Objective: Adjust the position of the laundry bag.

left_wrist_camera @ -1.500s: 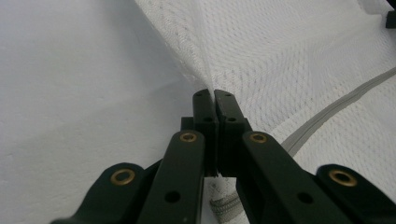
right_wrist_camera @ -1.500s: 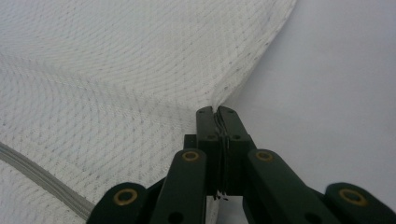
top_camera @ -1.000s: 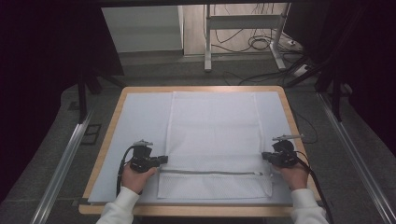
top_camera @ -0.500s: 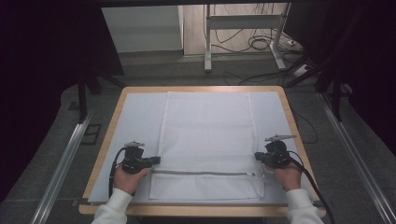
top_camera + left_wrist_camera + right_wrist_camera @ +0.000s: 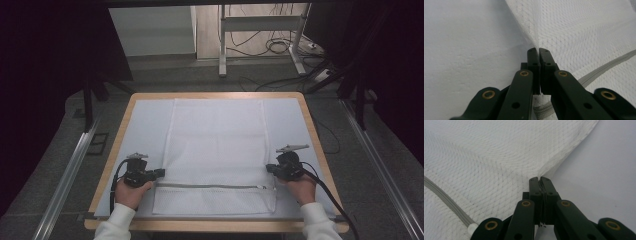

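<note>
Our left tongs (image 5: 159,173) and right tongs (image 5: 270,168) are each clamped shut on a side edge of the white mesh zippered laundry bag (image 5: 216,145), flat on the light-topped wooden desk (image 5: 145,117). Judged step: dragging it nearer; next, keep tension even.

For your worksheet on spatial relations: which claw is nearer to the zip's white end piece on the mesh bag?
Right. The right claw grips the mesh bag edge just beside the white end piece; the left claw grips the opposite edge, across the bag.
</note>
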`<state>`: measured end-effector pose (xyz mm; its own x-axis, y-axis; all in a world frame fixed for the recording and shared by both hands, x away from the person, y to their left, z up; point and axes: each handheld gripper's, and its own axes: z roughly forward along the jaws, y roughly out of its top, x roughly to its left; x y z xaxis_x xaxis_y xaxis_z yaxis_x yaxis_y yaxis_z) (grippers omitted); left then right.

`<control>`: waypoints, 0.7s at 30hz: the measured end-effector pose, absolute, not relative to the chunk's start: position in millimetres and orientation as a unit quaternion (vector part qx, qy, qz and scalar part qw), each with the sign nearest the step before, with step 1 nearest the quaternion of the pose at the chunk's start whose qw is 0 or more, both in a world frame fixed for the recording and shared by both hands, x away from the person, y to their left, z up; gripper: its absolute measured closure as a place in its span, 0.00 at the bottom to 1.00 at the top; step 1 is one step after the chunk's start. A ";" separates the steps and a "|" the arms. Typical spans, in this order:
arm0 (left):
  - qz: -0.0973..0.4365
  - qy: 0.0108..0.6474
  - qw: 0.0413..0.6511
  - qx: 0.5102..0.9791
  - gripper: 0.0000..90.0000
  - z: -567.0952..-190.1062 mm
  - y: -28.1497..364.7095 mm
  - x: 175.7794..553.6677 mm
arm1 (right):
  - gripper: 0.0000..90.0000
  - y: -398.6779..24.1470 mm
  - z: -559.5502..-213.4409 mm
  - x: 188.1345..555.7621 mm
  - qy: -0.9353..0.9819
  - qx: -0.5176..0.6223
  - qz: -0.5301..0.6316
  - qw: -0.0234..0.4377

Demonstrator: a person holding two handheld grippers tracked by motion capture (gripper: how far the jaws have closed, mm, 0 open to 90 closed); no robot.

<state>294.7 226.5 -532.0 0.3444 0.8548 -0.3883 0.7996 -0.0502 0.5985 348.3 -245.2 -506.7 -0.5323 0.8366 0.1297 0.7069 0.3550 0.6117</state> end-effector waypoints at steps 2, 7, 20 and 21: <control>0.036 0.571 0.384 0.724 0.99 -532.6 226.3 294.4 | 0.97 -245.3 -507.0 348.4 0.817 0.473 0.315 0.102; 0.032 0.571 0.381 0.726 0.98 -532.5 227.0 292.2 | 0.97 -246.0 -509.7 348.5 0.818 0.472 0.313 0.101; 0.119 0.542 0.413 0.722 0.47 -509.5 221.8 281.4 | 0.39 -263.2 -489.4 339.2 0.785 0.470 0.365 0.172; 0.122 0.539 0.419 0.721 0.45 -505.3 219.9 279.5 | 0.36 -264.7 -488.6 338.5 0.782 0.473 0.368 0.174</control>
<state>279.5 219.9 -505.3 0.3898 0.8787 -0.2755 0.6745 -0.0688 0.7351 338.5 -264.7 -488.6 -0.4923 0.8671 0.0760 0.6109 0.2821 0.7397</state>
